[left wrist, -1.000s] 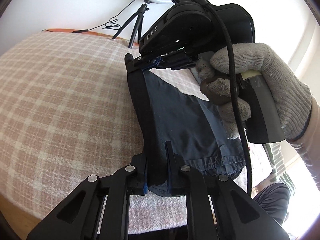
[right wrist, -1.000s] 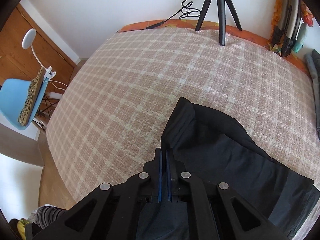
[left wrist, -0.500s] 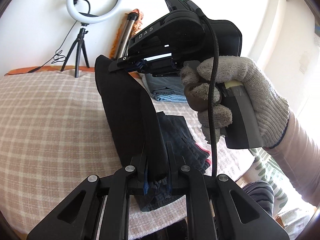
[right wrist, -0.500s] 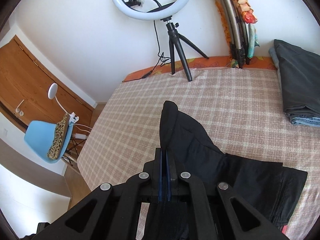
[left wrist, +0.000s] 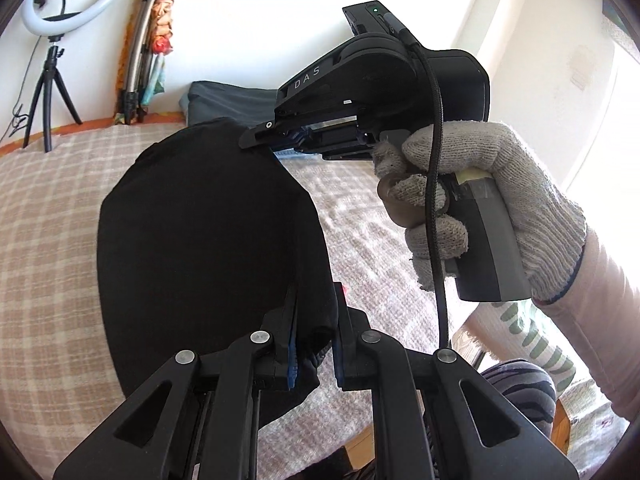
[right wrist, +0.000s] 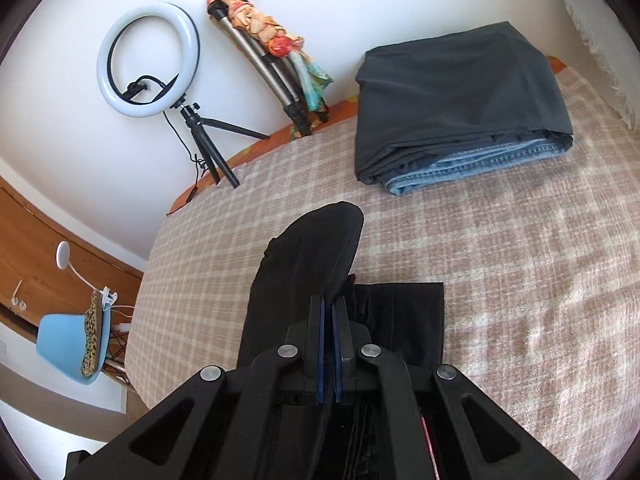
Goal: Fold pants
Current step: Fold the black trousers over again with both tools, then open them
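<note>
Black pants (left wrist: 208,240), clamped in both the left gripper (left wrist: 314,344) and right gripper (right wrist: 328,344), have been lifted higher off the bed (right wrist: 520,280), toward the folded stack (right wrist: 460,100); fold underway.

Black gripper (left wrist: 314,340), grey knit glove (left wrist: 500,200), braided cable (left wrist: 436,168)

light: bright daylight from the window (left wrist: 592,92) at right, blown out | shadows: soft, dappled on the checked bed cover (right wrist: 520,280) | detail: black pants (left wrist: 208,248) crushed to flat black | lens: strong fisheye bend, dark corner vignette | focus: sharp, no motion blur
</note>
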The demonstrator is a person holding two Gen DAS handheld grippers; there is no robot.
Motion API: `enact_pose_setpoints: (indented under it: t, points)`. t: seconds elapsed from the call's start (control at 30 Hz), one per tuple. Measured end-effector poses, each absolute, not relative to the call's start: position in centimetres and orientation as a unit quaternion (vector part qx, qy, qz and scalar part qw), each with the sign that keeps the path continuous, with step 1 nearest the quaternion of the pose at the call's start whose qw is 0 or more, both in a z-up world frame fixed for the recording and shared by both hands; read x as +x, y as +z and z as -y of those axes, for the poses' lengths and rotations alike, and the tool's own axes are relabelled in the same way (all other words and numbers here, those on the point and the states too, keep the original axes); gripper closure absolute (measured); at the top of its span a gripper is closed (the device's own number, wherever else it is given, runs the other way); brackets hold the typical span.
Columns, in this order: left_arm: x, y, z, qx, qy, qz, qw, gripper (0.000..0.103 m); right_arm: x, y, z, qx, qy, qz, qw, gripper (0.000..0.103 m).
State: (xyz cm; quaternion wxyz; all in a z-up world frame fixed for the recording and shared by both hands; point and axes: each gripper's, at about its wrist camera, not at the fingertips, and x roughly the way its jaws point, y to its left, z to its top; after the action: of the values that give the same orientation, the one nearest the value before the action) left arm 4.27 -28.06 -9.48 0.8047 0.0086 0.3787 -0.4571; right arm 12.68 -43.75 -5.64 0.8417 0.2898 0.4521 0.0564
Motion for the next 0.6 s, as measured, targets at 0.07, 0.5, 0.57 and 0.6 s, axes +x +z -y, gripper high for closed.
enact_pose_setpoints:
  t: [0.07, 0.5, 0.57, 0.6]
  points:
    - [4.1, -10.3, 29.2, 0.016, -0.457, -0.387, 0.801, 0.092, 12.6, -7.2, 44.9, 0.301, 0.048, -0.458, 0.835, 0.102]
    - [3.1, -12.3, 32.0, 0.046, -0.462, -0.402, 0.789, 0.086, 12.1, -10.8, 46.6, 0.302, 0.033, -0.471, 0.828, 0.102]
    - [2.6, -12.5, 32.4, 0.052, -0.47, -0.404, 0.783, 0.078, 12.1, -11.1, 46.5, 0.295, 0.03, -0.474, 0.829, 0.101]
    - [2.2, -12.5, 32.6, 0.058, -0.473, -0.403, 0.781, 0.076, 12.1, -11.1, 46.5, 0.294, 0.029, -0.474, 0.83, 0.101]
